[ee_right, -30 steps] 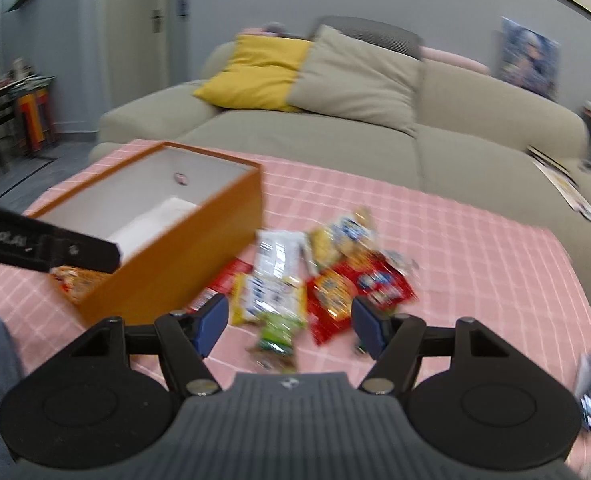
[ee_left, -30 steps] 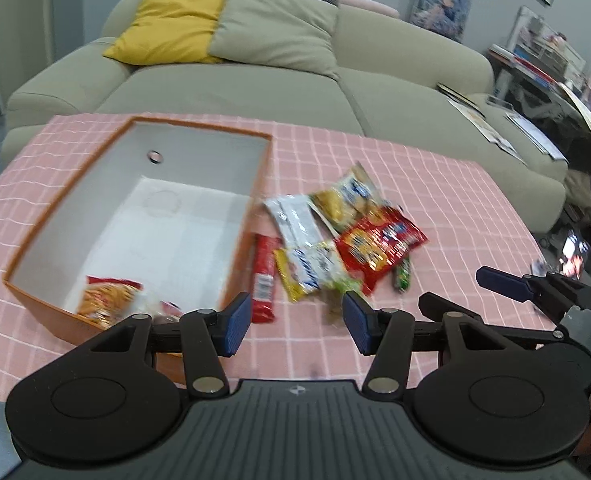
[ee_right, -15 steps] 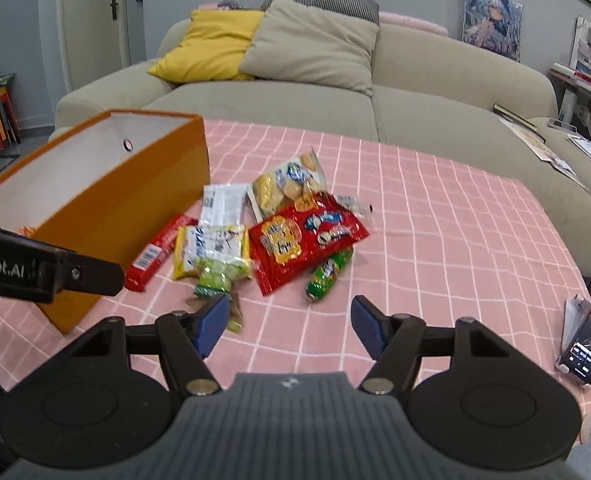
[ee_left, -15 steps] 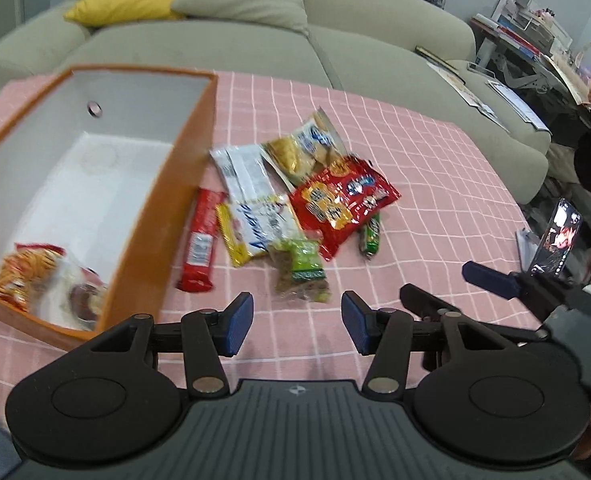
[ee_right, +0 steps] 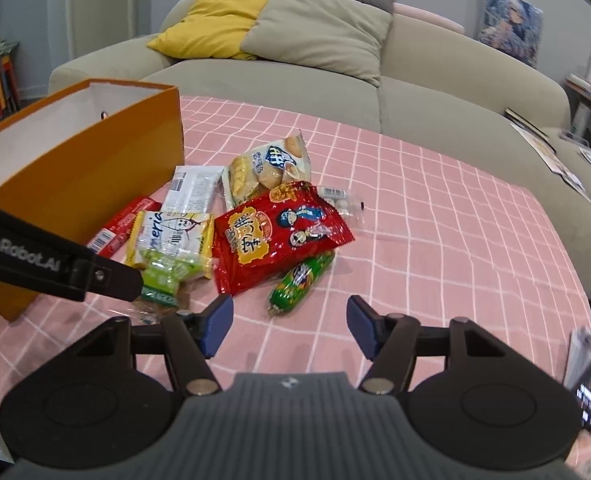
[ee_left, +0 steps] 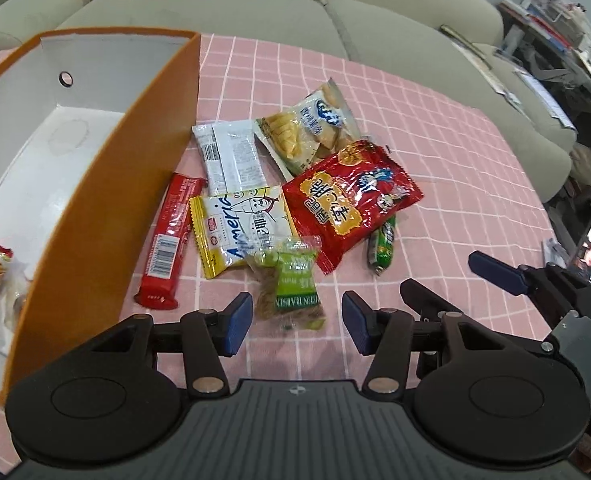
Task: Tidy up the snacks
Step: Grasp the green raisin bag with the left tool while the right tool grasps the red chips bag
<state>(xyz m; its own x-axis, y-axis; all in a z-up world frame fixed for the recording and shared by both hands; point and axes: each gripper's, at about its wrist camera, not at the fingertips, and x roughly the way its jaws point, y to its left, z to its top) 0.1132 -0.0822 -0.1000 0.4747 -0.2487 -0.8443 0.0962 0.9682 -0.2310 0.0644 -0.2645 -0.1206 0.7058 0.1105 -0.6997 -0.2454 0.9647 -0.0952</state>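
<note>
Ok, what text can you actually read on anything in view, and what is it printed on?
"Ameri..." on the yellow and white packet, rest covered.
"...EN RAISIN..." on the green raisin pack.
"GenRobot.AI" on the left gripper's arm, seen from the right wrist view.
Big yellow Chinese characters on the red bag; I cannot read them.
Barcode digits on the red bar and print on the white wrapper are too small.

Left gripper [ee_left: 296,323] and right gripper [ee_right: 289,325] tilt downward, jaws apparently apart, empty.

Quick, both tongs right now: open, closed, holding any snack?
Left tongs: open, empty, above the green raisin packet.
Right tongs: open, empty, near the green sausage.
</note>
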